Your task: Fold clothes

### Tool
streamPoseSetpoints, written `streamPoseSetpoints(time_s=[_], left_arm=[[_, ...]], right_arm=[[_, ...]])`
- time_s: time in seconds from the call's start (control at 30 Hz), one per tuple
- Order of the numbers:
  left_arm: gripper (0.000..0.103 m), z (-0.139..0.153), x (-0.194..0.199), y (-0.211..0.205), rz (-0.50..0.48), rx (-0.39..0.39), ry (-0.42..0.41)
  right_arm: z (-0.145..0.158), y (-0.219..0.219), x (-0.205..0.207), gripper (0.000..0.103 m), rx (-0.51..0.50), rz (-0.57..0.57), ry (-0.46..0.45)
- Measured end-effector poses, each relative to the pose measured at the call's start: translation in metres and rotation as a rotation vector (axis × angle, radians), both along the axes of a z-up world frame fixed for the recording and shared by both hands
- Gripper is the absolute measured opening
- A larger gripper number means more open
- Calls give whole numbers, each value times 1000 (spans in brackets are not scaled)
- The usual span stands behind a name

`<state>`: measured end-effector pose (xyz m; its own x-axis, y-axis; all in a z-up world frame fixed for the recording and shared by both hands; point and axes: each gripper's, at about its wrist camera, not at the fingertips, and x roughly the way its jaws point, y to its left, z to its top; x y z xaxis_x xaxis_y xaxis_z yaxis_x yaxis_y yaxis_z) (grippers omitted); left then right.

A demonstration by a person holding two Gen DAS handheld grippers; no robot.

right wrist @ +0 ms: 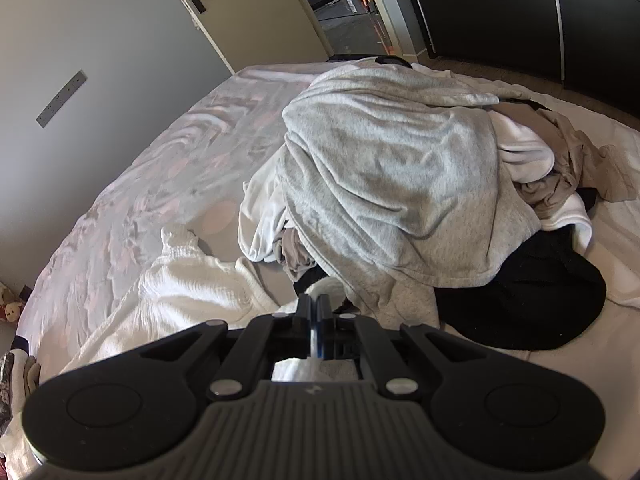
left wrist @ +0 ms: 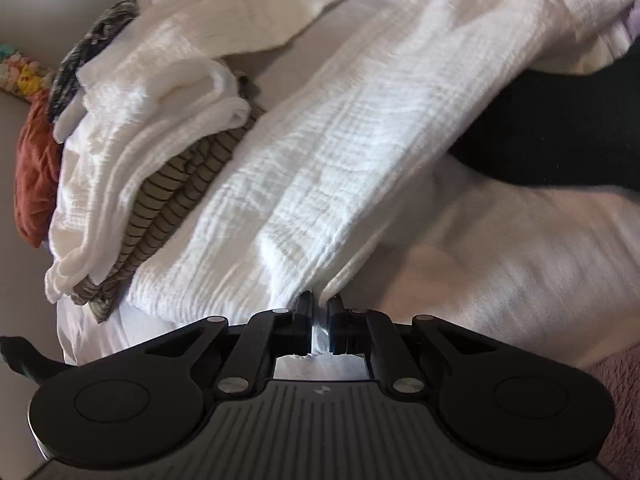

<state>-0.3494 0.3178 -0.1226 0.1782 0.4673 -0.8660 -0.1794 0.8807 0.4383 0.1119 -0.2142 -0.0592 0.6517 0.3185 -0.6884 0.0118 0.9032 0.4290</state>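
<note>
A white crinkled garment (left wrist: 332,152) stretches from my left gripper (left wrist: 319,300) up and to the right; that gripper is shut on its edge. In the right wrist view the same white crinkled garment (right wrist: 180,292) lies low on the left of the bed. My right gripper (right wrist: 314,304) is shut on another white edge of it. A stack of folded clothes (left wrist: 152,152), white on top and striped below, lies left of the garment.
A pile of unfolded laundry lies on the bed (right wrist: 132,168): a grey sweatshirt (right wrist: 392,176) on top, black cloth (right wrist: 532,292) and beige pieces (right wrist: 568,160) beside it. An orange garment (left wrist: 34,176) sits far left. A door (right wrist: 120,32) and dark wardrobe (right wrist: 520,8) stand behind.
</note>
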Motion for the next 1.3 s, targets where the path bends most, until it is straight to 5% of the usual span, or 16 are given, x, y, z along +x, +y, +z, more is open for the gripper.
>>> streamPoseSetpoints(time_s=[0.33,0.43,0.9,1.3], left_arm=[[4,116,-25,40,159,108,-320],[4,133,-14,48,152,152,-353],[4,166,118,151,105,236,-252],[4,101,248,249,144,267,-101]], right_arm=[[27,6,-1,3,52,2,-79],[35,16,4,2,52,22,-97],[51,108,105,2,-26,107,-119],[-2,216,214,2,-159,165,-62]])
